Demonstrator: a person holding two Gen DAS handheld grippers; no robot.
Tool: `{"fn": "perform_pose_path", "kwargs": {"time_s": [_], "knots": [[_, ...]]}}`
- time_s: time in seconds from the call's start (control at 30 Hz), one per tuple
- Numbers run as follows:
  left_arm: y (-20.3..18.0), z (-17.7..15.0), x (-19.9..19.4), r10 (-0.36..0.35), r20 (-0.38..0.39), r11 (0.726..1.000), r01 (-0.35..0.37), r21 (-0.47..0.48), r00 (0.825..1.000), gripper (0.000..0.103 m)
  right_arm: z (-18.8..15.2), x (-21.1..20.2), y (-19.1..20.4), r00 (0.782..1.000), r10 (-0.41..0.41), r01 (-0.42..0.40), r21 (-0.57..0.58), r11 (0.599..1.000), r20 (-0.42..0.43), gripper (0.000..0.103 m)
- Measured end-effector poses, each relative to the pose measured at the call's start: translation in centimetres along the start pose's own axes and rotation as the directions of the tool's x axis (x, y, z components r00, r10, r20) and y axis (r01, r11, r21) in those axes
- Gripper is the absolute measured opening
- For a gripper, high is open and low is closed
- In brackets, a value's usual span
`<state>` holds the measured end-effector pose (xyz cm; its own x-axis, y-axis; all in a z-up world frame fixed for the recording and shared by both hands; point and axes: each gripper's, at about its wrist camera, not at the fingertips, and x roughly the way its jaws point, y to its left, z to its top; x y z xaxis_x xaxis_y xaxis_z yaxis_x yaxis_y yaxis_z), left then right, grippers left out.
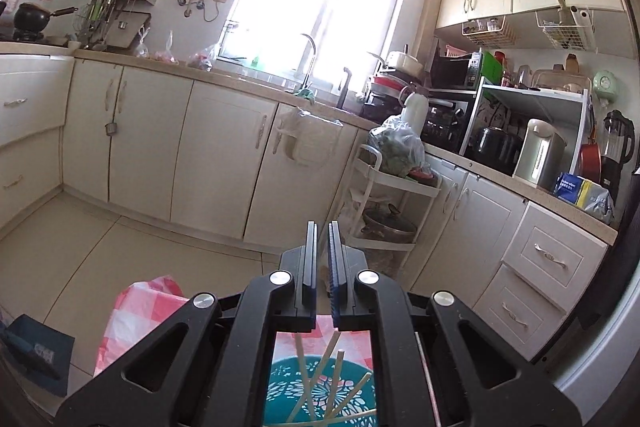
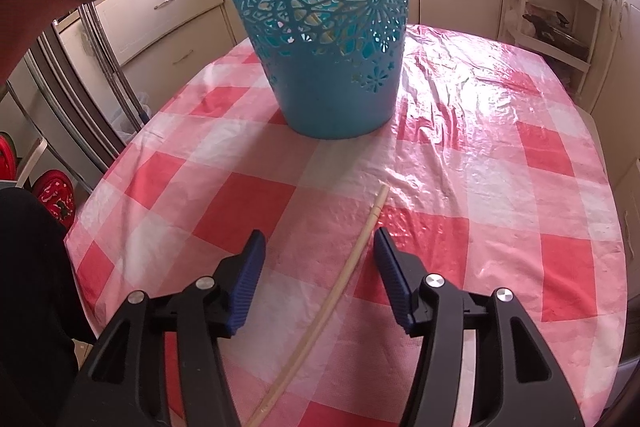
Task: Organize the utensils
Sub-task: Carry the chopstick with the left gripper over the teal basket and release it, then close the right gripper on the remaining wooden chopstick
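A teal cut-out basket (image 2: 324, 27) stands upright on the pink checked tablecloth (image 2: 500, 163). One pale chopstick (image 2: 344, 279) lies on the cloth in front of it. My right gripper (image 2: 320, 247) is open just above the cloth, with the chopstick between its blue pads, close to the right one. My left gripper (image 1: 323, 239) is shut and empty, held high above the basket (image 1: 280, 387) and pointing into the kitchen. Several chopsticks (image 1: 320, 383) stand inside the basket, seen under the left gripper's frame.
The table edge curves around at left and right (image 2: 80, 227). A folded chair (image 2: 92, 75) stands left of the table. White kitchen cabinets (image 1: 224, 155) and a white rolling rack (image 1: 384, 203) stand beyond, with tiled floor (image 1: 80, 247) between.
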<state>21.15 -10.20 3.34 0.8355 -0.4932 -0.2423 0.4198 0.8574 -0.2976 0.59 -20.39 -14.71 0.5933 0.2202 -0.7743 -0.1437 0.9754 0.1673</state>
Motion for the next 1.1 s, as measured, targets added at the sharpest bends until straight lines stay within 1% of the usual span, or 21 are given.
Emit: {"fn": "perform_pose_path", "kwargs": {"time_s": [0.2, 0.33, 0.37, 0.4, 0.43, 0.47, 0.5, 0.57, 0.6, 0.67, 0.73, 0.83, 0.9, 0.97, 1.0, 1.03, 1.1], "knots": [[-0.1, -2.3, 0.3, 0.008, -0.089, 0.999, -0.004, 0.042, 0.996, 0.005, 0.0, 0.0, 0.1, 1.000, 0.002, -0.002, -0.002, 1.000, 0.000, 0.056], [0.3, -3.1, -1.5, 0.018, -0.099, 0.998, -0.013, 0.058, 0.995, 0.005, 0.0, 0.0, 0.0, 1.000, 0.007, -0.007, 0.003, 1.000, -0.001, 0.056], [0.5, -3.1, -2.3, 0.024, -0.096, 0.998, -0.018, 0.061, 0.995, 0.008, 0.0, -0.1, -0.1, 1.000, 0.011, -0.011, 0.006, 1.000, -0.001, 0.056], [0.7, -3.2, -3.1, 0.031, -0.093, 0.998, -0.025, 0.062, 0.995, 0.011, 0.0, -0.1, -0.2, 1.000, 0.017, -0.017, 0.015, 1.000, -0.001, 0.056], [1.1, -3.2, -4.2, 0.044, -0.085, 0.997, -0.039, 0.063, 0.995, 0.020, 0.0, -0.2, -0.4, 1.000, 0.029, -0.029, 0.031, 0.999, 0.000, 0.056], [1.4, -3.3, -5.3, 0.058, -0.074, 0.997, -0.054, 0.064, 0.996, 0.026, 0.1, -0.2, -0.7, 0.999, 0.039, -0.039, 0.047, 0.998, 0.001, 0.056], [1.8, -3.5, -6.3, 0.076, -0.063, 0.995, -0.072, 0.064, 0.995, 0.038, 0.0, -0.3, -0.9, 0.999, 0.049, -0.049, 0.061, 0.997, 0.002, 0.056], [2.7, -3.9, -8.4, 0.115, -0.042, 0.992, -0.112, 0.061, 0.992, 0.057, 0.0, -0.3, -0.9, 0.999, 0.048, -0.048, 0.064, 0.997, 0.004, 0.054], [3.2, -4.2, -9.2, 0.134, -0.034, 0.990, -0.132, 0.059, 0.990, 0.060, 0.0, -0.3, -0.8, 0.999, 0.037, -0.037, 0.058, 0.998, 0.004, 0.053], [4.3, -4.7, -10.5, 0.168, -0.030, 0.985, -0.166, 0.055, 0.985, 0.069, -0.1, -0.3, -0.7, 1.000, 0.020, -0.020, 0.053, 0.998, 0.006, 0.050], [5.7, -5.4, -11.3, 0.207, -0.031, 0.978, -0.206, 0.034, 0.978, 0.075, 0.0, -0.3, -0.9, 1.000, 0.008, -0.008, 0.069, 0.998, 0.008, 0.043], [7.9, -6.0, -11.3, 0.244, -0.058, 0.969, -0.245, -0.015, 0.968, 0.075, 0.4, -0.1, -1.4, 1.000, -0.019, 0.019, 0.095, 0.995, -0.002, 0.033], [9.1, -6.1, -11.2, 0.247, -0.082, 0.966, -0.252, -0.058, 0.965, 0.075, 0.7, 0.1, -1.3, 0.999, -0.047, 0.047, 0.092, 0.995, -0.009, 0.028], [9.8, -6.1, -11.1, 0.241, -0.093, 0.964, -0.249, -0.089, 0.966, 0.075, 1.0, 0.4, -0.9, 0.996, -0.086, 0.087, 0.056, 0.995, -0.020, 0.019], [10.1, -6.1, -11.2, 0.241, -0.093, 0.963, -0.250, -0.098, 0.966, 0.075, 1.1, 0.5, -0.7, 0.995, -0.093, 0.094, 0.033, 0.995, -0.027, 0.016], [10.2, -6.1, -11.3, 0.240, -0.091, 0.963, -0.249, -0.102, 0.966, 0.076, 1.3, 0.7, -0.5, 0.995, -0.089, 0.089, 0.004, 0.996, -0.038, 0.009], [10.3, -6.1, -11.5, 0.234, -0.087, 0.965, -0.243, -0.102, 0.968, 0.076, 1.5, 0.8, 0.0, 0.995, -0.086, 0.083, -0.055, 0.995, -0.057, 0.007]]}}
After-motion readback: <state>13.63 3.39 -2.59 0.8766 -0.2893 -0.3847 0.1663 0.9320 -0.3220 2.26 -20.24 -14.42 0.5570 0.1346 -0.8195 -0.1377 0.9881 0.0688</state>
